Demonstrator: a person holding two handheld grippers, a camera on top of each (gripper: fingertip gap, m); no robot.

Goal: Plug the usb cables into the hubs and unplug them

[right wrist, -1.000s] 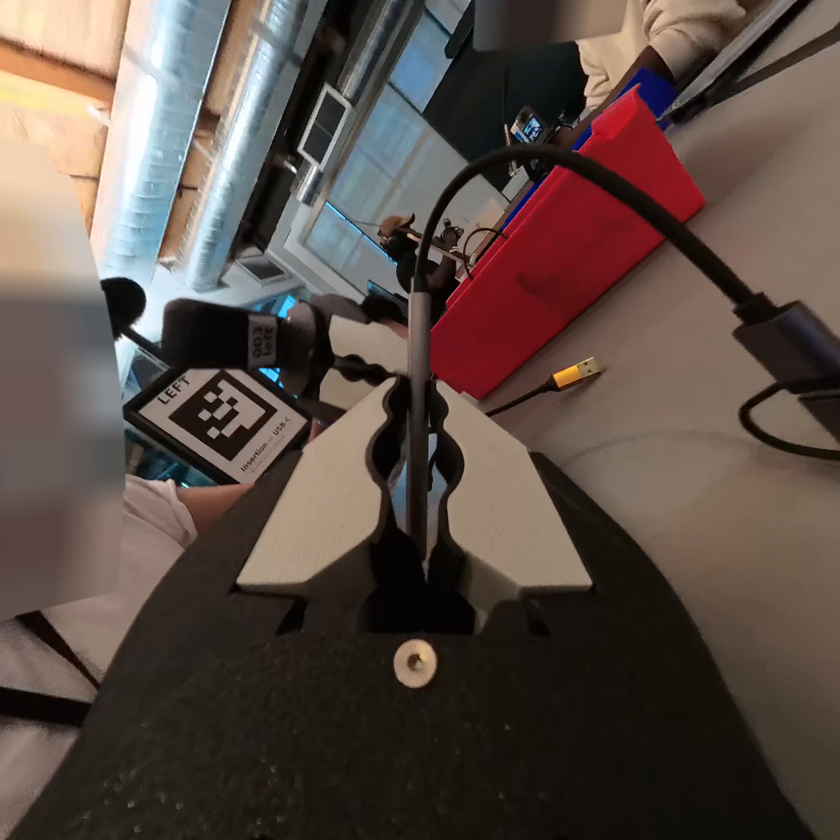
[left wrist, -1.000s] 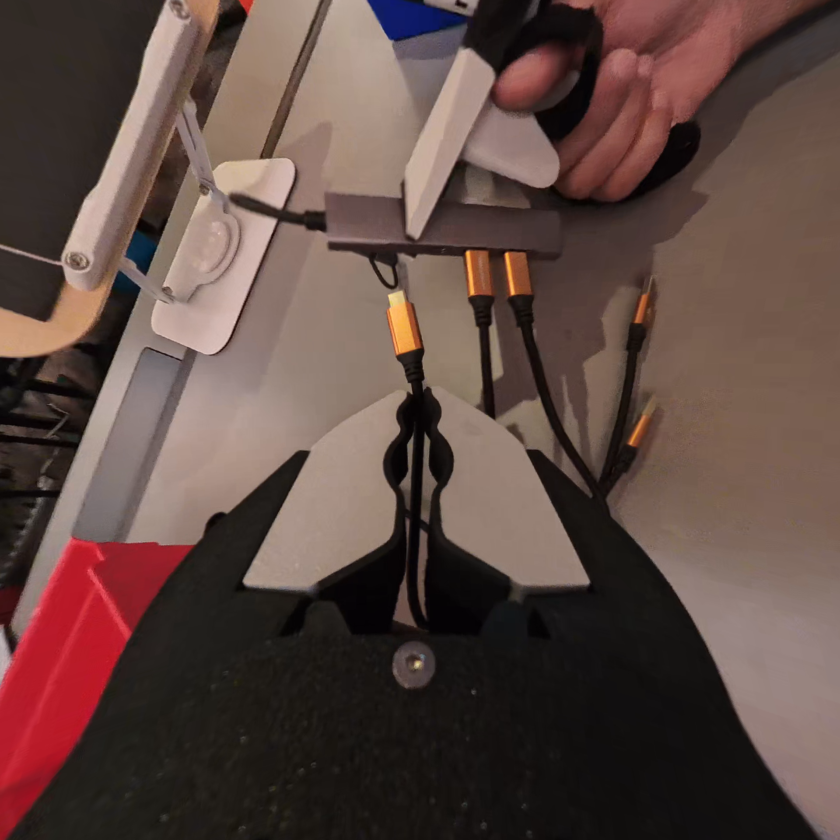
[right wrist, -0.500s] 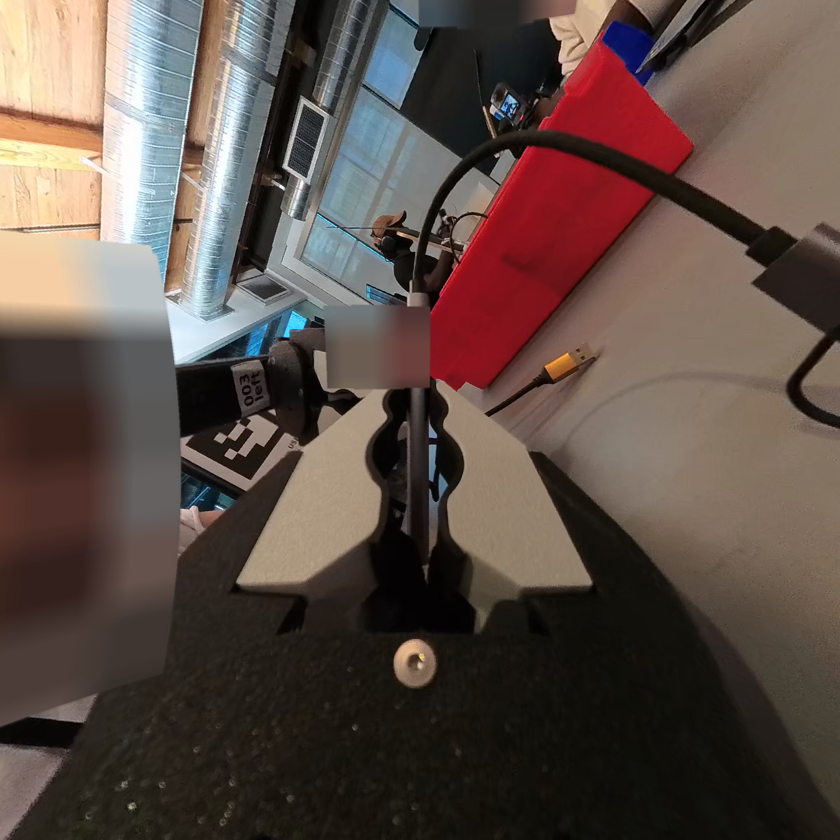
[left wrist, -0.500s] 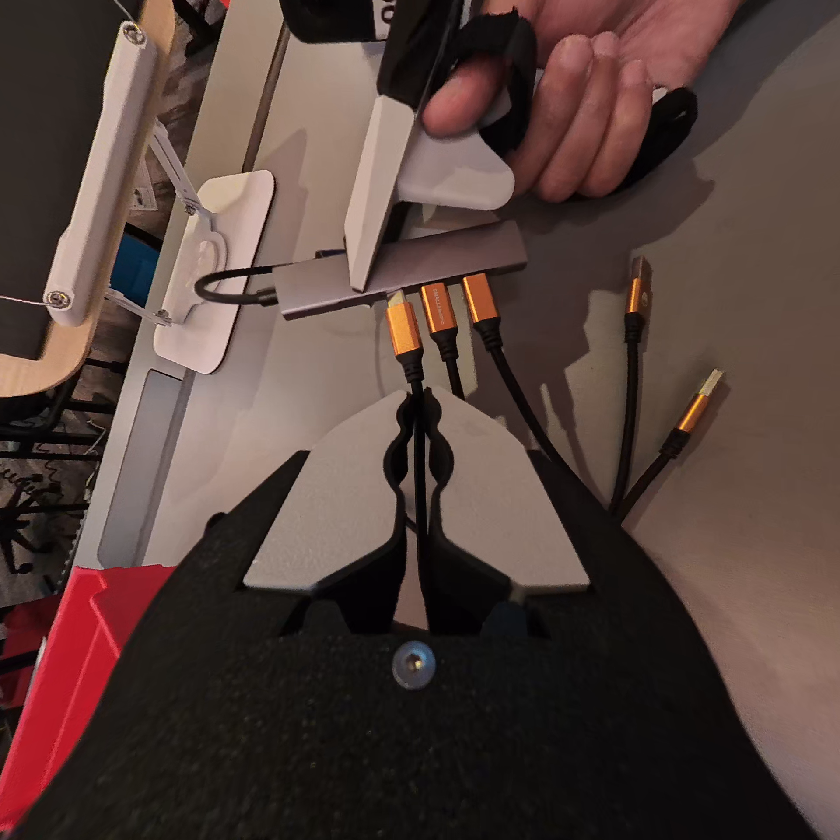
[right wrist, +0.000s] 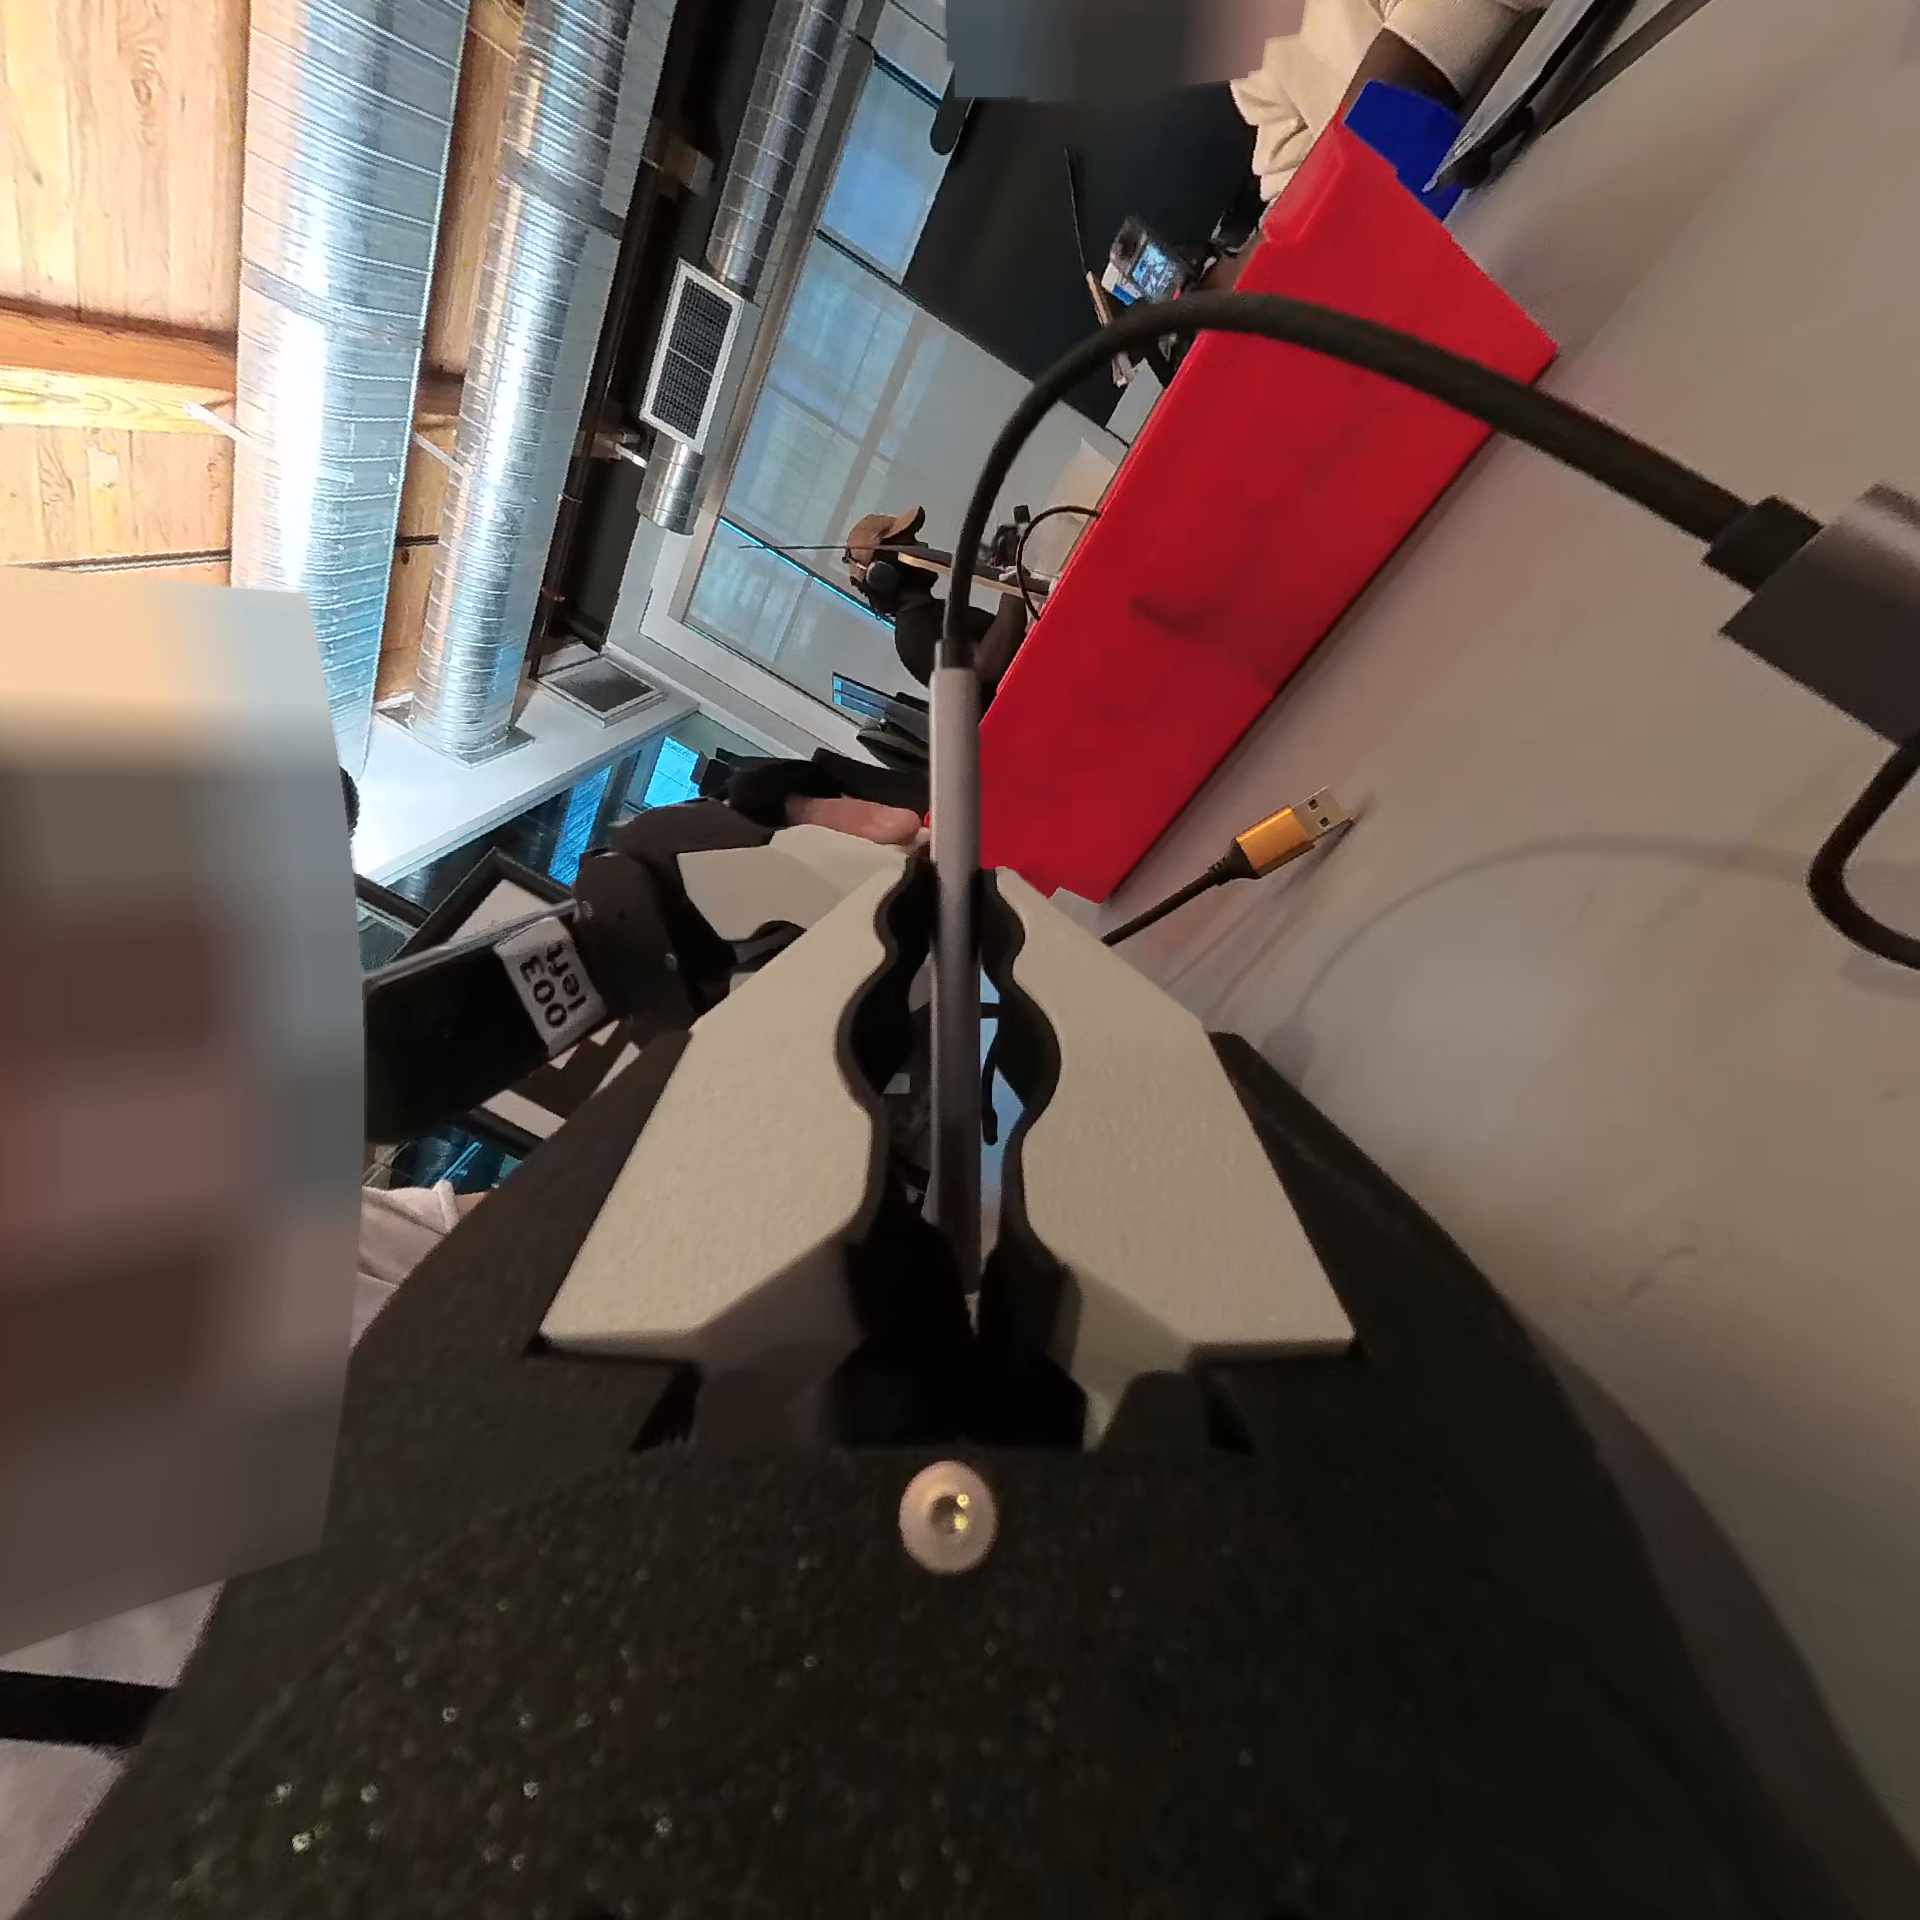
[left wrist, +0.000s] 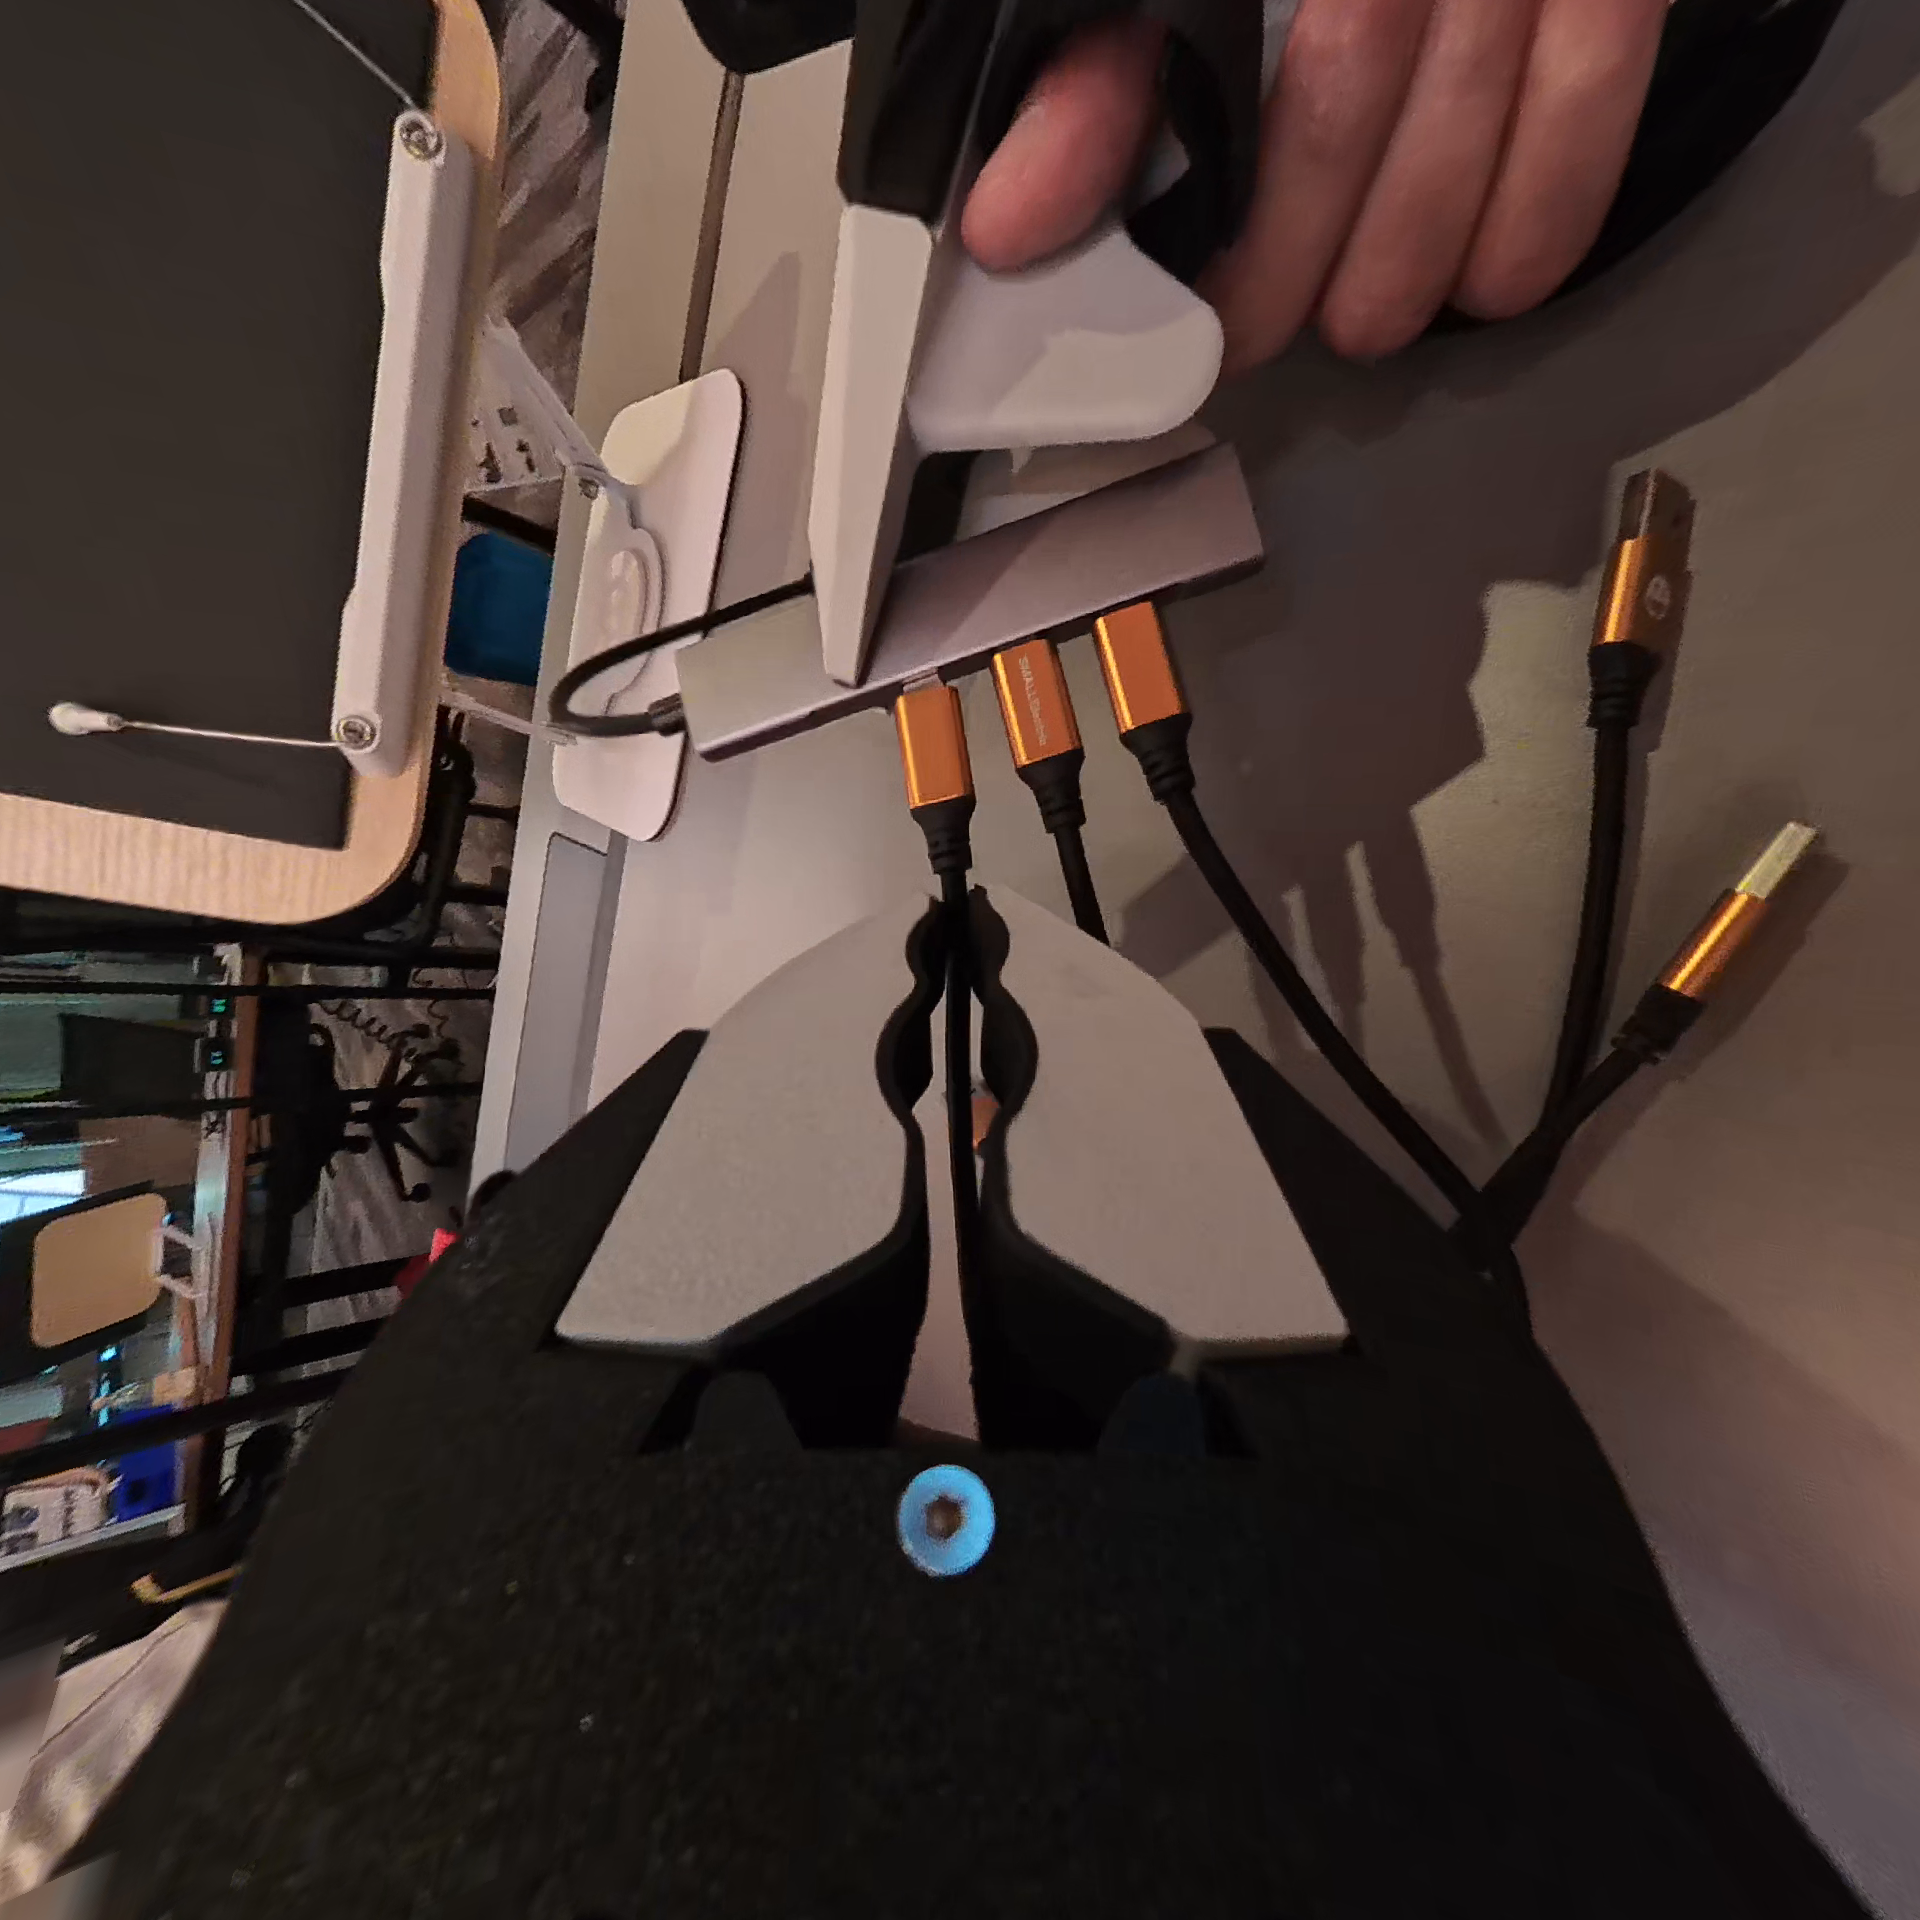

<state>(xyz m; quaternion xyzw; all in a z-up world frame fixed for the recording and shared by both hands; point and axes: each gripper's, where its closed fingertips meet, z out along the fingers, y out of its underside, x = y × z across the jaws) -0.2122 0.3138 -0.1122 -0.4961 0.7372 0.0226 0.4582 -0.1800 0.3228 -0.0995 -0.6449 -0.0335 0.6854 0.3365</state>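
Observation:
In the left wrist view my left gripper [left wrist: 956, 904] is shut on a black cable [left wrist: 954, 1039] just behind its orange plug [left wrist: 932, 748]. The plug's metal tip sits at a port on the edge of a grey hub [left wrist: 1081, 582]; a sliver of metal still shows. Two more orange plugs [left wrist: 1039, 701] sit in the ports beside it. My right gripper [right wrist: 951, 883] is shut on the hub [right wrist: 956, 790], seen edge-on. It also shows in the left wrist view, where its white fingers [left wrist: 883, 468] clamp the hub from above, with a hand [left wrist: 1455, 156] behind them.
Two loose orange plugs [left wrist: 1642, 561] [left wrist: 1725, 914] lie on the grey table [left wrist: 1714, 1351] to the right. A white pad [left wrist: 644, 582] and a wood-edged panel [left wrist: 208, 416] are at the left. A red bin [right wrist: 1247, 520] and another loose plug [right wrist: 1288, 842] show in the right wrist view. Left tips to right tips: about 4 cm.
My left gripper carried the orange plug forward from a gap short of the hub to its port. The hub, held by my right gripper, tilted and came nearer.

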